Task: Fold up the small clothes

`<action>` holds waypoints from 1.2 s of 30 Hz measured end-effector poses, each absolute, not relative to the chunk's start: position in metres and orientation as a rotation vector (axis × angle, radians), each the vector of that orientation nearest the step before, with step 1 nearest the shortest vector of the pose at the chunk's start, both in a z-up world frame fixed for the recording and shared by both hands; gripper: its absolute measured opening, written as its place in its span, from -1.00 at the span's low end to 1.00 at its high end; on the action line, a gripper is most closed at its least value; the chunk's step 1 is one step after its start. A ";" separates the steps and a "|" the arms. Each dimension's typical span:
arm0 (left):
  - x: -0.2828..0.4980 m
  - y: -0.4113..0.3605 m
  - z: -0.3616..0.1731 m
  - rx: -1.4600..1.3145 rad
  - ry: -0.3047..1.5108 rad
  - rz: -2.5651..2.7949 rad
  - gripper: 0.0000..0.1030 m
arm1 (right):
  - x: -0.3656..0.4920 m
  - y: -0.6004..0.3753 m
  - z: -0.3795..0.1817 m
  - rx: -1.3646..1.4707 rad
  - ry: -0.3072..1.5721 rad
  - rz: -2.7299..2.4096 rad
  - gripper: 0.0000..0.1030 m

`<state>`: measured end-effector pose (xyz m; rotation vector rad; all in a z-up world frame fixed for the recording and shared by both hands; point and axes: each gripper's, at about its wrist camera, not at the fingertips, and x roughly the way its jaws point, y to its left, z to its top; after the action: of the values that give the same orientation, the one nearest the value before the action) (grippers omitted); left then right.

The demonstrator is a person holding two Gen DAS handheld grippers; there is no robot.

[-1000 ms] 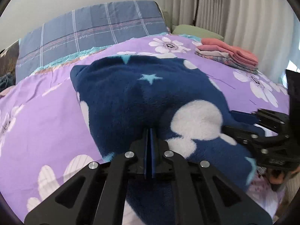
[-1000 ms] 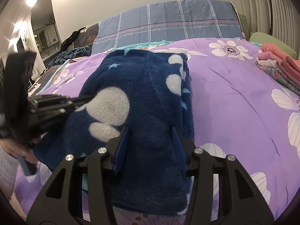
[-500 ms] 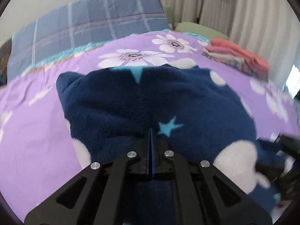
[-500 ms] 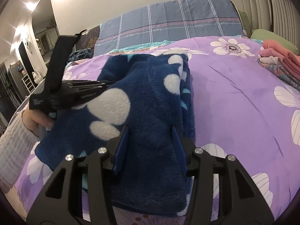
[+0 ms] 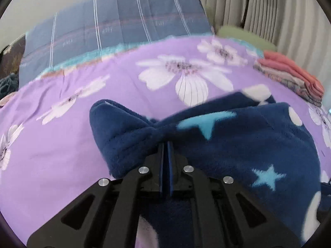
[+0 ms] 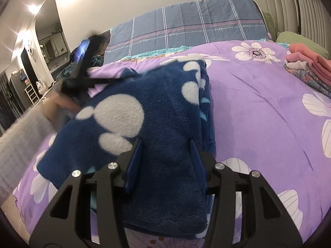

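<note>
A dark blue fleece garment point(image 6: 157, 111) with white dots and light blue stars lies on the purple flowered bedspread point(image 6: 258, 103). My left gripper point(image 5: 165, 146) is shut on a fold of this garment point(image 5: 227, 142) and carries it toward the far end of the bed; it shows blurred at the left of the right wrist view point(image 6: 82, 78). My right gripper point(image 6: 166, 146) is open, its fingers standing over the garment's near end without gripping it.
A stack of folded pink and patterned clothes point(image 6: 308, 68) lies at the right of the bed, also in the left wrist view point(image 5: 289, 76). A blue plaid pillow point(image 6: 186, 29) and a green pillow point(image 6: 298, 41) lie at the head. Curtains point(image 5: 269, 10) hang at the right.
My left gripper has carried the garment's edge away from the near end toward the pillow, folding the fabric over. My right gripper has stayed open over the near end.
</note>
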<state>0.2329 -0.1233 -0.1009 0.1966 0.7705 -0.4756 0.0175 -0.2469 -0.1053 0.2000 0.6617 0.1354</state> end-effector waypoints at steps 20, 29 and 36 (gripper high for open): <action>0.094 -0.169 -0.074 0.506 0.658 -0.677 -0.24 | -0.002 -0.271 -0.103 0.307 0.682 0.047 0.47; 0.091 -0.167 -0.075 0.490 0.635 -0.679 -0.24 | -0.063 -0.325 -0.125 0.859 0.791 0.139 0.46; 0.090 -0.167 -0.076 0.488 0.629 -0.673 -0.24 | -0.060 -0.301 -0.139 1.063 0.888 0.222 0.66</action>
<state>0.0903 -0.1669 -0.0760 0.4881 0.6290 -0.6727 -0.0604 -0.3012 -0.1385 1.0628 0.8880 0.2219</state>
